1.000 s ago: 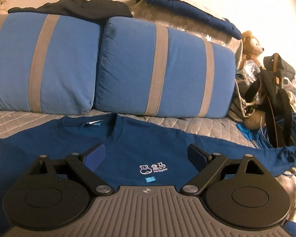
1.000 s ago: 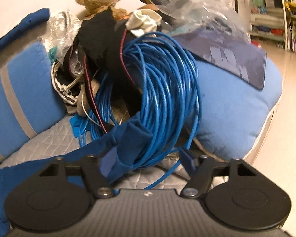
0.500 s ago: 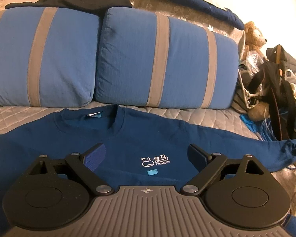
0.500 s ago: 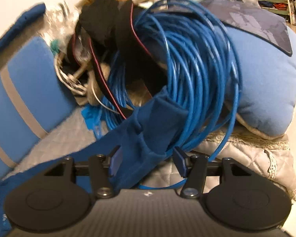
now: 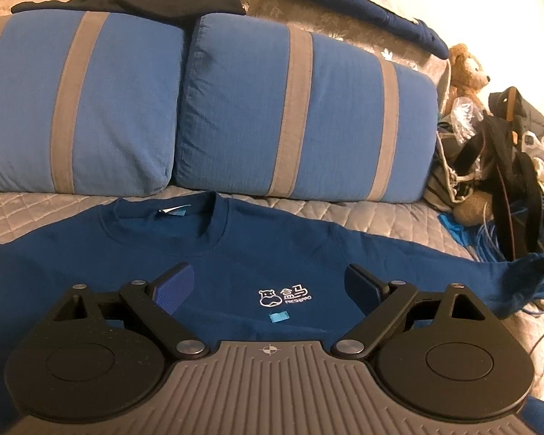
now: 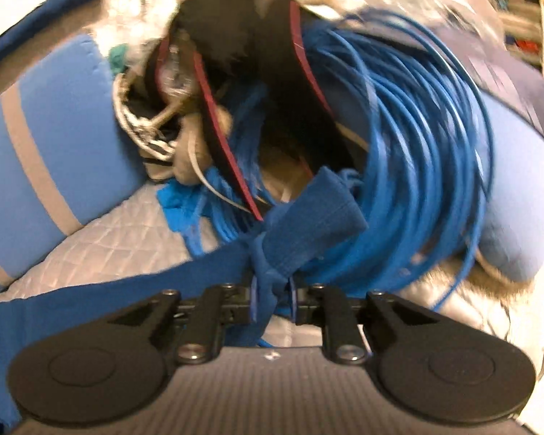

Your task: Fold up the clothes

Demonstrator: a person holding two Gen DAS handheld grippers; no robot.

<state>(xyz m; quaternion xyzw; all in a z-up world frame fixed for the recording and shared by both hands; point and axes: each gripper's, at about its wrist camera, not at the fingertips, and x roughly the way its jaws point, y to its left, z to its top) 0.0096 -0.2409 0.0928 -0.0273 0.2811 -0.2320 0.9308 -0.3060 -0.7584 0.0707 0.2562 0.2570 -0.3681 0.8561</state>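
Note:
A dark blue sweatshirt (image 5: 235, 253) with a small white logo lies flat, front up, on the grey quilted bed, collar toward the pillows. My left gripper (image 5: 268, 286) is open and empty, hovering over the chest of the sweatshirt. The right sleeve stretches off to the right. My right gripper (image 6: 272, 301) is shut on the sweatshirt's right sleeve (image 6: 301, 239) just behind the cuff. The cuff sticks up in front of the fingers against a coil of blue cable (image 6: 417, 166).
Two blue pillows with grey stripes (image 5: 301, 116) stand behind the sweatshirt. Dark clothes (image 5: 134, 0) lie on top of them. At the right are a teddy bear (image 5: 464, 69), black bags and straps (image 5: 515, 152), the blue cable and a light blue cushion (image 6: 518, 195).
My right gripper has closed on the sleeve near the cuff; it was open around it before. The left gripper has stayed open and shifted slightly over the sweatshirt.

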